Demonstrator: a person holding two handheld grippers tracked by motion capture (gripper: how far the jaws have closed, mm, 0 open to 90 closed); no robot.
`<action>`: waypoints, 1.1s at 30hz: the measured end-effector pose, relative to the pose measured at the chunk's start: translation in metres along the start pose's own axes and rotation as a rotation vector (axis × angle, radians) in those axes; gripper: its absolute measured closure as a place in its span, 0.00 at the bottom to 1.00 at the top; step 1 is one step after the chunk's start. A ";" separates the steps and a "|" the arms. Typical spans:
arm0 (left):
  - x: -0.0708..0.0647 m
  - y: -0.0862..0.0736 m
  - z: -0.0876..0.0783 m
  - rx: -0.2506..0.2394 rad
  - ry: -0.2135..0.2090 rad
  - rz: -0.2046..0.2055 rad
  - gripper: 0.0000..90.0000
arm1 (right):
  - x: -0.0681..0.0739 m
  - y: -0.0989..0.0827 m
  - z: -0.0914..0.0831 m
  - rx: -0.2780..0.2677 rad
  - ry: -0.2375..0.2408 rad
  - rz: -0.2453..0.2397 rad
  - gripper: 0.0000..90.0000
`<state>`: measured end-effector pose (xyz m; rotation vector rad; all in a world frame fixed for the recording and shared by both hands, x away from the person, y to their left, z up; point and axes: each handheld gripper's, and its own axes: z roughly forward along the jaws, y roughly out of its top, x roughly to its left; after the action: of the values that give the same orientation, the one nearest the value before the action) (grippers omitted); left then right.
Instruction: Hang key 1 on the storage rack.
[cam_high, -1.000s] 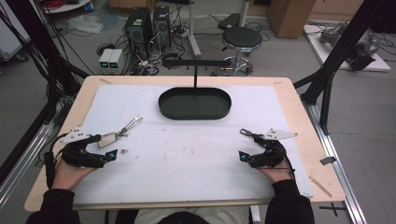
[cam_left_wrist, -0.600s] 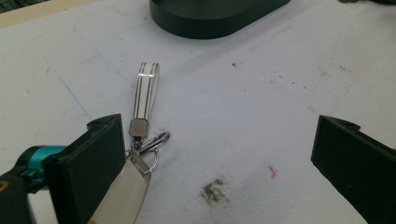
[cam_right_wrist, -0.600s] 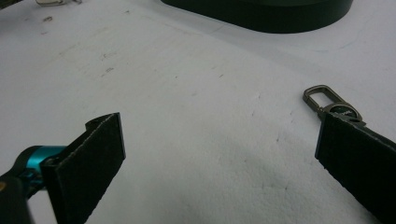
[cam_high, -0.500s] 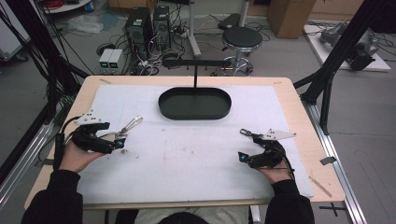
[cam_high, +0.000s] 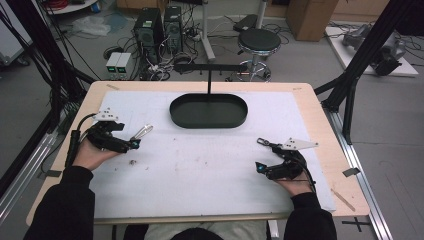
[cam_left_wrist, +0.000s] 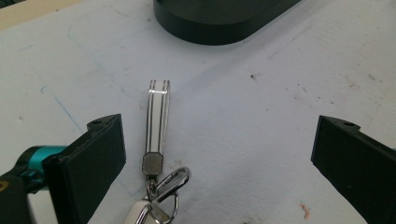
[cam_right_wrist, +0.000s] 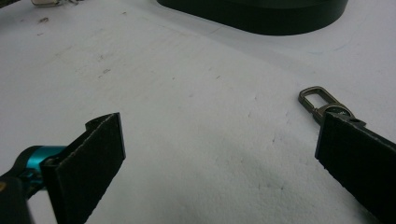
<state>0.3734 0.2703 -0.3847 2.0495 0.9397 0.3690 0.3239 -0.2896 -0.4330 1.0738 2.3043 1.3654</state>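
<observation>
A key ring with a white, black-striped strap (cam_left_wrist: 157, 119) and a silver snap hook (cam_left_wrist: 169, 181) lies flat on the white mat. In the high view the strap (cam_high: 143, 131) points away from my left gripper (cam_high: 131, 141). In the left gripper view the key ring lies between that gripper's (cam_left_wrist: 219, 163) wide open jaws, nearer the left jaw, and nothing touches it. My right gripper (cam_high: 264, 157) rests on the mat, open and holding nothing. A small dark metal clasp (cam_right_wrist: 317, 99) lies just beyond the right jaw of the right gripper (cam_right_wrist: 219, 158); the high view shows this clasp (cam_high: 262, 142) too.
A black oval tray (cam_high: 208, 111) with a T-shaped post (cam_high: 208, 75) stands at the far middle of the table. A small speck of debris (cam_high: 132, 161) lies near my left hand. White mat (cam_high: 200, 170) spreads between the two grippers.
My left hand has moved forward and slightly right, bringing its open jaws around the near end of the key ring. The key ring and the right gripper have stayed put.
</observation>
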 end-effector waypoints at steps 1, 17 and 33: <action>0.001 0.002 0.002 0.006 -0.009 -0.003 0.04 | 0.000 0.000 0.000 0.000 0.000 0.000 0.01; 0.028 0.018 0.029 0.089 -0.019 -0.065 0.04 | 0.003 0.001 0.002 0.008 -0.002 -0.007 0.01; 0.036 0.034 0.081 0.245 -0.087 -0.042 0.04 | 0.002 0.000 0.003 0.023 -0.013 -0.008 0.01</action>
<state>0.4588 0.2382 -0.4098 2.2433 1.0137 0.1457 0.3241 -0.2865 -0.4347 1.0756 2.3178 1.3282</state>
